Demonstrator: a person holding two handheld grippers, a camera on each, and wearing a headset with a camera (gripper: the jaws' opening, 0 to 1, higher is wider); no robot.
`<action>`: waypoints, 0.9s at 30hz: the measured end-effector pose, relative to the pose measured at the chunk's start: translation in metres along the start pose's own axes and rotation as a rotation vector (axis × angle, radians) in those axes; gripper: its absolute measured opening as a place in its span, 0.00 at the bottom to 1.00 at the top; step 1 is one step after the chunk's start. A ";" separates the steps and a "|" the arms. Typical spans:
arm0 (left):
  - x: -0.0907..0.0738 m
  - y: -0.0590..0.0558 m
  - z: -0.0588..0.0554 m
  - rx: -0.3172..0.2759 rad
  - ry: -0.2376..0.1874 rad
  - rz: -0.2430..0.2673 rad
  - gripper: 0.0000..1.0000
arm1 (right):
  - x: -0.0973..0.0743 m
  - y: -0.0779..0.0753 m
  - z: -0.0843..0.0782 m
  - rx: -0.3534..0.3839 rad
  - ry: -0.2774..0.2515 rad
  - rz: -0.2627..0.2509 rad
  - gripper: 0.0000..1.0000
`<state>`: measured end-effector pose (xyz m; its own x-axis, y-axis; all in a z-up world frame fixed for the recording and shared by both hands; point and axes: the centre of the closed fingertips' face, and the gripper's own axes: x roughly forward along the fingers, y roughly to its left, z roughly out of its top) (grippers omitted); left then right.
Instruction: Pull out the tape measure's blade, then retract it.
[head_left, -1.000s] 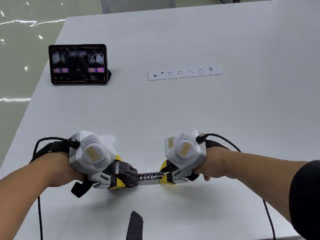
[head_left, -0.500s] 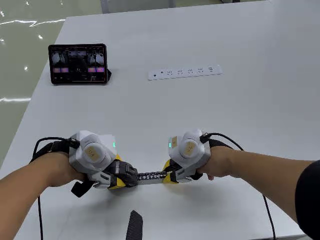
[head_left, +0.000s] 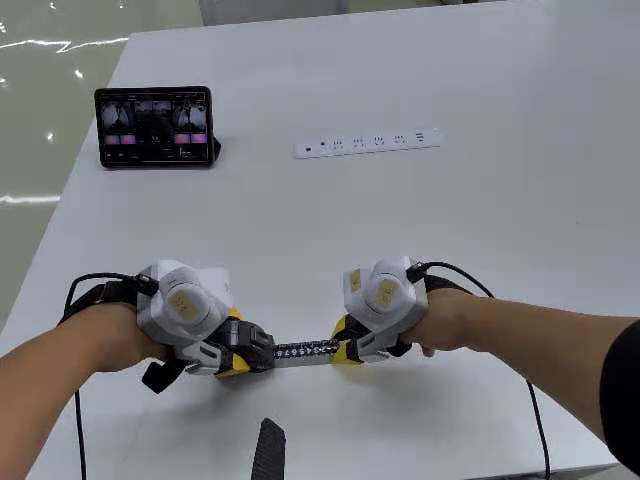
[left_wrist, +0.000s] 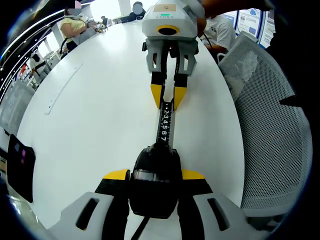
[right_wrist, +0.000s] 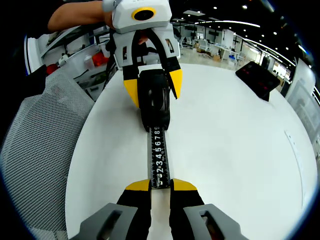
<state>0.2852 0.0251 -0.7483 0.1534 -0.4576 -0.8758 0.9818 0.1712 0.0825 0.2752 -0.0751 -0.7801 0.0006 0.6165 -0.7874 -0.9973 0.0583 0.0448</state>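
Note:
The black tape measure case (head_left: 252, 346) (left_wrist: 155, 180) (right_wrist: 154, 100) sits near the table's front edge, with my left gripper (head_left: 238, 350) (left_wrist: 154, 175) shut on it. Its dark blade (head_left: 304, 350) (left_wrist: 165, 122) (right_wrist: 158, 157) with white numbers stretches a short way to the right. My right gripper (head_left: 345, 349) (right_wrist: 160, 186) is shut on the blade's end. In the left gripper view the right gripper (left_wrist: 167, 97) faces me across the blade; in the right gripper view the left gripper (right_wrist: 152, 85) holds the case.
A white table (head_left: 400, 220) carries a tablet (head_left: 155, 125) at the back left and a white power strip (head_left: 368, 144) beyond the middle. A dark object (head_left: 267, 452) lies at the front edge. A mesh chair (left_wrist: 270, 130) stands beside the table.
My right gripper has moved to the right with the blade's end, so more of the blade shows. The left gripper and the case have stayed put.

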 end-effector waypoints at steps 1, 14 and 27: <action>0.000 0.000 0.000 0.000 0.000 0.000 0.32 | 0.000 0.000 0.000 0.003 0.000 0.000 0.09; 0.000 0.001 0.000 -0.002 -0.002 0.001 0.32 | -0.004 -0.001 -0.007 0.002 0.010 -0.001 0.09; 0.001 0.000 0.000 -0.004 -0.001 0.003 0.32 | -0.009 -0.001 -0.013 0.005 0.011 -0.006 0.09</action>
<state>0.2858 0.0249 -0.7489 0.1567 -0.4580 -0.8750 0.9808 0.1766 0.0832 0.2754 -0.0903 -0.7811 0.0056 0.6072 -0.7945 -0.9969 0.0659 0.0433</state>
